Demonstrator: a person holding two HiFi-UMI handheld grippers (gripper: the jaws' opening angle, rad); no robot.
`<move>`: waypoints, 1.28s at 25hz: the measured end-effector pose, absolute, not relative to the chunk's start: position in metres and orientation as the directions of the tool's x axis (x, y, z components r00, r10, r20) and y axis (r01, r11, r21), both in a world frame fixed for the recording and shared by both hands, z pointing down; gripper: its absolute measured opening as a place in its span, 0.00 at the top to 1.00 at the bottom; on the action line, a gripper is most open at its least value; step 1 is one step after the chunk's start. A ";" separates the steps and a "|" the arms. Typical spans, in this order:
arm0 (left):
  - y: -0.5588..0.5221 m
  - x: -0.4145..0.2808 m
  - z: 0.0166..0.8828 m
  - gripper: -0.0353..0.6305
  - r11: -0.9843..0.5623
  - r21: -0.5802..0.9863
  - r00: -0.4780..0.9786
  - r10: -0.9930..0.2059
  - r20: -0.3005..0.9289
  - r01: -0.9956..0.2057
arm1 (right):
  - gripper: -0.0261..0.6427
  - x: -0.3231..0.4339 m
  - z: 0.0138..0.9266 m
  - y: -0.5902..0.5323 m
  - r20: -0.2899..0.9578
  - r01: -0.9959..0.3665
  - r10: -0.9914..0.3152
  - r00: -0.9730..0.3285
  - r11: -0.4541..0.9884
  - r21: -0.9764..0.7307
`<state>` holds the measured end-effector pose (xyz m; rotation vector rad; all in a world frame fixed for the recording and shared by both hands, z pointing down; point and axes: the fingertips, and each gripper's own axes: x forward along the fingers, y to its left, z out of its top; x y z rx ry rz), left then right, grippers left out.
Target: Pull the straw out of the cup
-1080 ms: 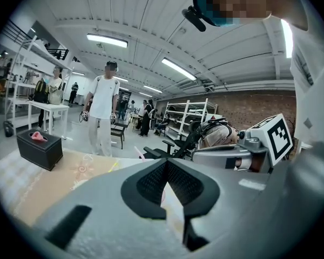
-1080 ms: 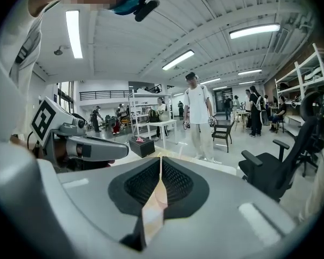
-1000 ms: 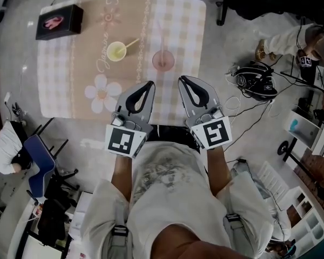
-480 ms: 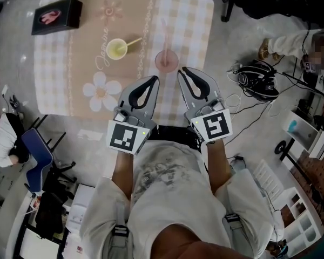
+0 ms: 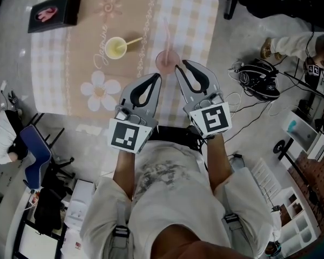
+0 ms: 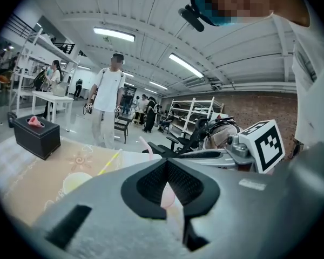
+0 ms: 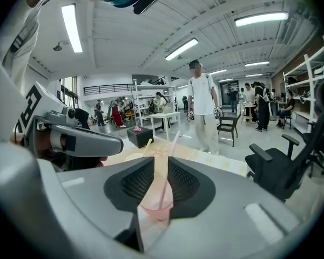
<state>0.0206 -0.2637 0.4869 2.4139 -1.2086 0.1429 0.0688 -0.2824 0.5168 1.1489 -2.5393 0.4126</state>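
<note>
The right gripper [image 7: 161,166] has its fingers released: the pads stand apart with a clear gap, the jaws have just been opening, and nothing is pressed between them. Its own view frames the pink cup [image 7: 157,208] low in that gap, with the pink straw [image 7: 174,143] rising out of it toward 1 o'clock. The left gripper [image 6: 166,159] has its fingertips clenched together on nothing; its view shows only a sliver of the pink cup through the window behind the tips. The head view adds what neither gripper view settles: the pink cup stands on the table [image 5: 197,15] just beyond the right gripper's tips, at their 10 o'clock, not between the pads, and the straw sits in the cup. At 9 o'clock from the pink cup stands a yellow cup [image 5: 116,48], holding a yellow straw [image 5: 132,41] that leans toward 2 o'clock. A black box [image 5: 49,13] occupies the table's 10 o'clock corner. Whether either cup holds liquid cannot be told.
</note>
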 end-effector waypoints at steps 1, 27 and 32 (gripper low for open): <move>-0.265 0.021 0.488 0.94 -0.521 0.336 0.612 -0.740 0.280 -0.785 | 0.83 0.068 0.519 -0.284 0.405 -0.762 -0.667 -0.625 0.635 -0.130; -0.282 0.019 0.517 0.94 -0.480 0.357 0.588 -0.743 0.319 -0.801 | 0.71 0.049 0.560 -0.327 0.389 -0.734 -0.634 -0.668 0.649 -0.202; -0.284 0.018 0.521 0.94 -0.476 0.360 0.586 -0.743 0.324 -0.803 | 0.71 0.047 0.565 -0.331 0.387 -0.733 -0.634 -0.670 0.646 -0.212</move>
